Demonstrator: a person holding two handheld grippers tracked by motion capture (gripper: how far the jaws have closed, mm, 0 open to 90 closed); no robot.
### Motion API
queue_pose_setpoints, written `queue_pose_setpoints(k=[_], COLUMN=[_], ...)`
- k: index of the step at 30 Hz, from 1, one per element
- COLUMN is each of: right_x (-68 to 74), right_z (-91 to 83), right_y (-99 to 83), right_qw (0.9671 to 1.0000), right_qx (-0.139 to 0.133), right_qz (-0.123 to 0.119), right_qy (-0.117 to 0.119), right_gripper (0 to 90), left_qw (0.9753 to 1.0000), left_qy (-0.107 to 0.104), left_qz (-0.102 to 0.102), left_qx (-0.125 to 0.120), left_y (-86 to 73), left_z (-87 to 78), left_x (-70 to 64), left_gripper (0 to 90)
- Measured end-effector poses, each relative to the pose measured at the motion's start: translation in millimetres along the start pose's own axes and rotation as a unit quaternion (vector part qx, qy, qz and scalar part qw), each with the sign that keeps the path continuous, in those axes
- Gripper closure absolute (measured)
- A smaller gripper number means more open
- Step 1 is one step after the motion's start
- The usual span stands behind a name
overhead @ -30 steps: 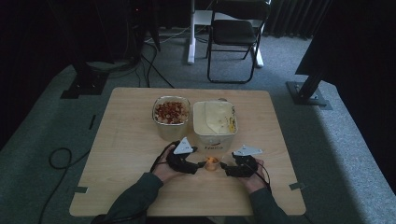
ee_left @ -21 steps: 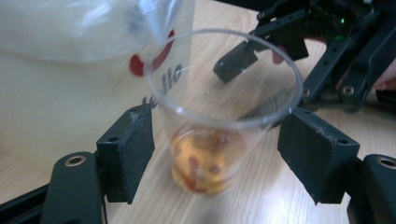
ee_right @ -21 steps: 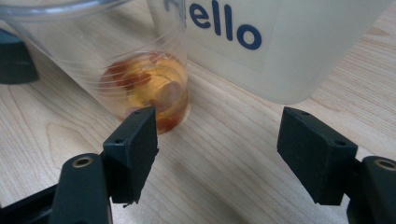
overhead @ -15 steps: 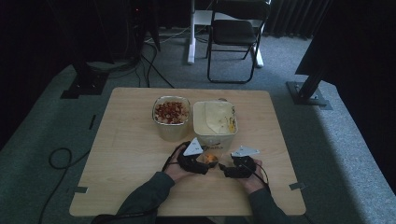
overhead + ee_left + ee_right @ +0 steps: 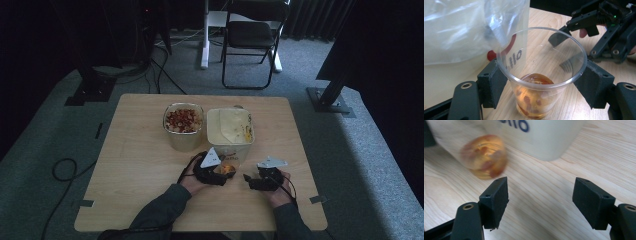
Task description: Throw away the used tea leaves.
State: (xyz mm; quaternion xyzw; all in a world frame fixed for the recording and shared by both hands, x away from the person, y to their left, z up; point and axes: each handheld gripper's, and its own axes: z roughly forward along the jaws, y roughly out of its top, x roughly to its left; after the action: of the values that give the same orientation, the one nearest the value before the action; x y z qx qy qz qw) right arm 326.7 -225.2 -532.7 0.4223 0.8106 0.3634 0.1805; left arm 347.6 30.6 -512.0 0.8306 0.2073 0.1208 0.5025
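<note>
A clear plastic cup (image 5: 541, 82) with orange-brown pieces at its bottom stands upright between the jaws of my left gripper (image 5: 540, 86), which is shut on it. In the high view the cup (image 5: 228, 170) and left gripper (image 5: 220, 173) sit just in front of the white tub (image 5: 230, 127). My right gripper (image 5: 540, 200) is open with bare table between its pads. It rests on the table to the right of the cup (image 5: 484, 156), apart from it. In the high view the right gripper (image 5: 251, 180) points left toward the cup.
A clear container of red-brown mix (image 5: 183, 122) stands left of the white tub, whose side (image 5: 541, 135) is close ahead. Crinkled clear plastic (image 5: 461, 27) hangs beside the cup. The wooden table (image 5: 135, 165) has bare room left and right. A chair (image 5: 250, 40) stands beyond.
My left gripper has moved right and a little toward the white tub, and the cup now sits between its jaws. The right gripper has barely shifted.
</note>
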Motion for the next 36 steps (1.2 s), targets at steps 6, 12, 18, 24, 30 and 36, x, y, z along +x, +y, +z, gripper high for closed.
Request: queue_pose_setpoints(k=[6, 12, 18, 24, 30, 36], right_x=[-12.1, -21.2, -23.1, -24.2, -33.5, -43.0], right_z=[-5.8, -6.4, 1.0, 2.1, 2.8, 1.0], right_y=[-4.9, -10.1, -12.4, -13.3, -16.5, -20.3], right_qw=[0.9998, 0.9992, 0.9983, 0.9983, 0.9990, 0.9988], right_qx=[-0.002, 0.003, 0.020, 0.021, 0.013, 0.009], right_qz=[0.011, 0.019, 0.008, 0.008, 0.020, 0.029], right_qy=[-0.019, -0.036, -0.054, -0.053, -0.037, -0.039], right_gripper=[28.5, 28.3, 27.6, 26.6, 24.3, 20.8], left_qw=[1.0000, 0.9991, 0.9968, 0.9932, 0.9864, 0.9771], left_qy=[0.007, 0.038, 0.072, 0.103, 0.147, 0.188], left_qz=[0.002, -0.014, -0.031, -0.038, -0.050, -0.068], left_qx=[-0.006, -0.011, -0.018, -0.037, -0.054, -0.072], left_y=[-4.1, -11.8, -17.6, -18.1, -15.8, -14.8], left_z=[-17.6, -42.1, -67.5, -96.4, -125.7, -158.4], left_x=[0.4, 12.4, 27.7, 39.0, 54.3, 69.2], left_gripper=[29.8, 30.0, 30.3, 30.4, 30.6, 30.6])
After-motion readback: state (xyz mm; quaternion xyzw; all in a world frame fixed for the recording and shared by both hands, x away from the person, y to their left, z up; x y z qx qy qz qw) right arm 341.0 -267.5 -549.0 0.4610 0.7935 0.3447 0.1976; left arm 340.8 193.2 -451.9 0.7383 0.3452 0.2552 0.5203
